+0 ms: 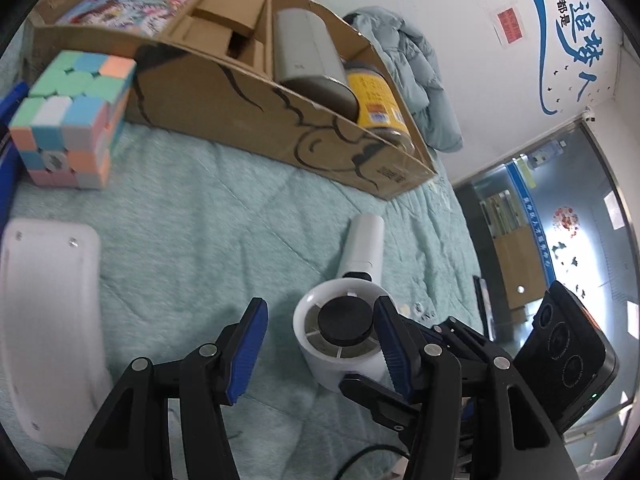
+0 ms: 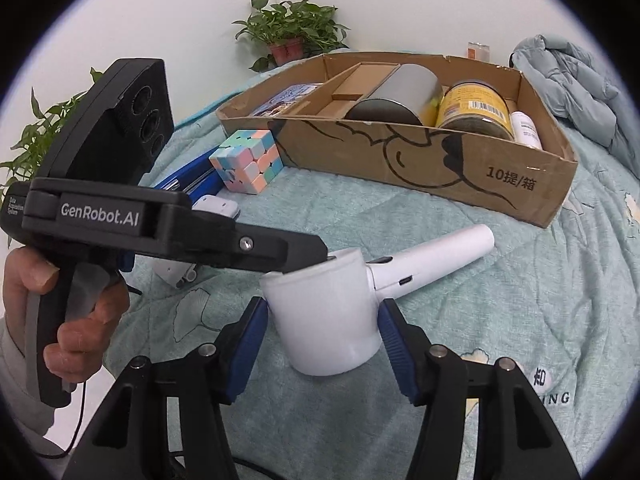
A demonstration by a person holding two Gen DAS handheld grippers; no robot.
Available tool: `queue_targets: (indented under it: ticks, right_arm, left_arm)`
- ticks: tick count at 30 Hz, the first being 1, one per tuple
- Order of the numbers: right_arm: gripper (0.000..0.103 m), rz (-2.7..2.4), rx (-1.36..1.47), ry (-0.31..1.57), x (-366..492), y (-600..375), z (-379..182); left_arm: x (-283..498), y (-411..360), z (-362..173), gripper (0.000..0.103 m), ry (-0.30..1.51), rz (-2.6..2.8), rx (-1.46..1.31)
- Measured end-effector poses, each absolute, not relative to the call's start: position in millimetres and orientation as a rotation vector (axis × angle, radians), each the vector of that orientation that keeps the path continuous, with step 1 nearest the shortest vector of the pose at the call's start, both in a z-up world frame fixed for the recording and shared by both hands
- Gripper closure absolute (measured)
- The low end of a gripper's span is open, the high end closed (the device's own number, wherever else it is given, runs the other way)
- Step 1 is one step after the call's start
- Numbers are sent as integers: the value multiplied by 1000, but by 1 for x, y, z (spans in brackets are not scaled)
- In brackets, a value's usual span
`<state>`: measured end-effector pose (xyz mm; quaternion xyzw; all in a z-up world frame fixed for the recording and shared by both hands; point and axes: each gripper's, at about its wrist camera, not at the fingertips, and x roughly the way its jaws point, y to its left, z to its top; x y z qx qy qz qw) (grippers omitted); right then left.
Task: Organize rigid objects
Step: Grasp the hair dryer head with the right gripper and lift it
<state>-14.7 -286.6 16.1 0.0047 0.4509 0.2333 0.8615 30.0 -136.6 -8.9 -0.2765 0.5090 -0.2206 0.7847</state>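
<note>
A white handheld fan [image 2: 332, 312] lies on the teal quilt, its round head toward me and its handle [image 2: 436, 256] pointing at the cardboard box [image 2: 480, 176]. My right gripper [image 2: 322, 328] is open, with its jaws on either side of the fan head, close but not clamped. My left gripper [image 1: 320, 332] is open too; its right finger [image 1: 390, 344] touches the rim of the fan head [image 1: 340, 336], and the left finger stands apart. In the right wrist view the left gripper [image 2: 312, 258] reaches over the fan head from the left.
The box holds a grey cylinder [image 2: 396, 96], a yellow-labelled jar [image 2: 476, 112], a white bottle [image 2: 528, 128], small cartons and a printed pack [image 1: 132, 4]. A pastel puzzle cube [image 2: 248, 160], a blue stapler [image 2: 188, 180] and a white device [image 1: 48, 308] lie left. A jacket [image 2: 580, 84] lies far right.
</note>
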Motion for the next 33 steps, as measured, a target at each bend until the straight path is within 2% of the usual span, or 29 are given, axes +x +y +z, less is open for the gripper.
queue_targets:
  ticks: [7,10,17,27,30,33]
  right_arm:
    - [39,485,30,971,-6,-279,8]
    - [37,501,65,1036,-1,-280,-2]
    - [38,510,101,1043,-6,-292,-6]
    - [37,535,-102,1105,-32,-347,8]
    - [37,447,-167,1117,-37,-364,13]
    - [35,342,-138,1128,-37,-384,13]
  left_arm:
    - [35,-124,-8,50,1098,-442,-520]
    - [37,-129,-11,52,1128,-383,-427]
    - [29,-133,-13,62,1146,-445,-436]
    - [6,-195,-24,62,1236,-694,-422]
    - [9,-201,-24,58,1257,-774,-459]
    - [16,-192,-14,46,1213,-742,-463]
